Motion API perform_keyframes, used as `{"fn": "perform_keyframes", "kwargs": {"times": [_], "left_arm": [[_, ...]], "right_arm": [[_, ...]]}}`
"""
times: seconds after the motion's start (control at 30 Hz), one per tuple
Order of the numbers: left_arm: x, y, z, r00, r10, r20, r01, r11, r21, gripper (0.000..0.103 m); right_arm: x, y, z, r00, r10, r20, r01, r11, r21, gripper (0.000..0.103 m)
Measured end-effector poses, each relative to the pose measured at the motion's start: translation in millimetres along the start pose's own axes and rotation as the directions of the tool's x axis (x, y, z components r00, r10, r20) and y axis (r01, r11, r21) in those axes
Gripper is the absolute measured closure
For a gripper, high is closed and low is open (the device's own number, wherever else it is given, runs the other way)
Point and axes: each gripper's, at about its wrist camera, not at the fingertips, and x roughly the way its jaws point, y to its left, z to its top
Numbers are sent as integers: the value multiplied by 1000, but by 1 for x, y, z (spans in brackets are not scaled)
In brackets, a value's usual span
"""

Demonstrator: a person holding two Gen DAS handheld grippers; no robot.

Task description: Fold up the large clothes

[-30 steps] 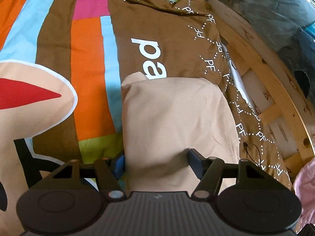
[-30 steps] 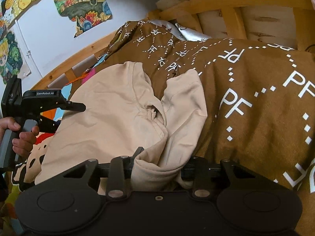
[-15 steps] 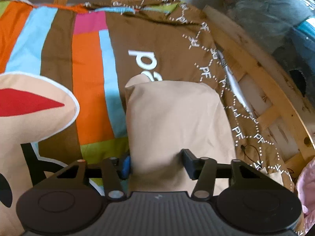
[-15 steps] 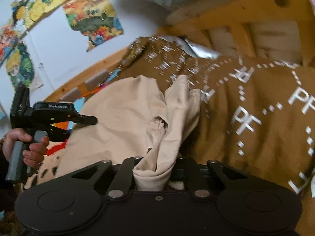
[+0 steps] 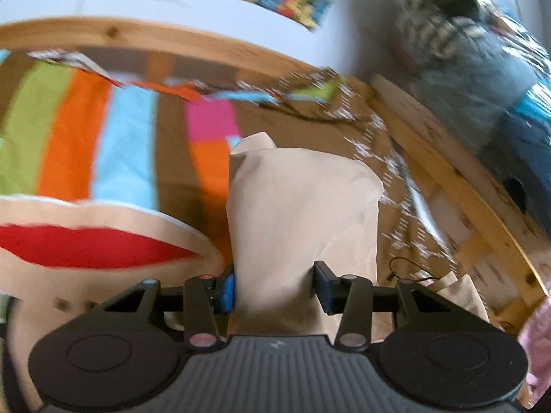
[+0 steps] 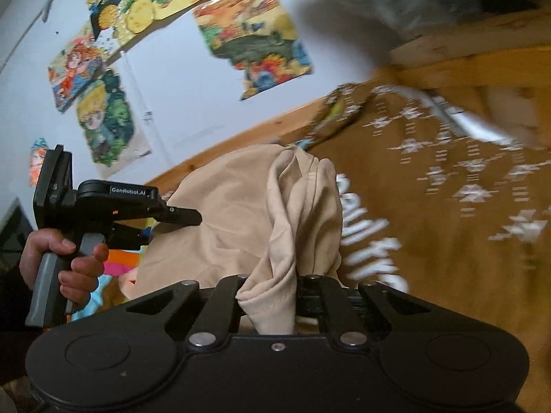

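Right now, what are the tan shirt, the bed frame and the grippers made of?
The tan shirt looks like soft, matte knit cloth, maybe cotton: it bunches into limp folds in the right gripper. The bed frame looks like pale bare wood, with knots and grain showing. The left gripper looks like hard matte black plastic with small metal pins, though I can't be sure.

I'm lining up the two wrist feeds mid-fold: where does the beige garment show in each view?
Left wrist: the beige garment fills the lower centre, rising from between the left gripper fingers.
Right wrist: it sits at centre, a bunched fold pinched in the right gripper, the rest spreading left.
Shared landmark: the wooden bed rail under the white wall.
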Motion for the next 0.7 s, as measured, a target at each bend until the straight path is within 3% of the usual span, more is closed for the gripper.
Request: {"fn": "perform_keyframes", "kwargs": {"times": [0.2, 0.37, 0.53, 0.7], "left_arm": [[-8, 63, 15, 994, 105, 12, -104, 993, -60, 55], [20, 103, -5, 989, 143, -31, -145, 984, -99, 52], [29, 120, -18, 990, 139, -6, -139, 979, -151, 45], [23, 124, -18, 988, 152, -15, -152, 972, -181, 36]], "right_arm": [[65, 29, -7, 995, 61, -81, -63, 998, -22, 96], [85, 29, -27, 988, 5, -153, -17, 997, -73, 94], [79, 8, -30, 983, -66, -171, 58, 997, -53, 72], [70, 4, -33, 983, -81, -163, 70, 995, -72, 62]]}}
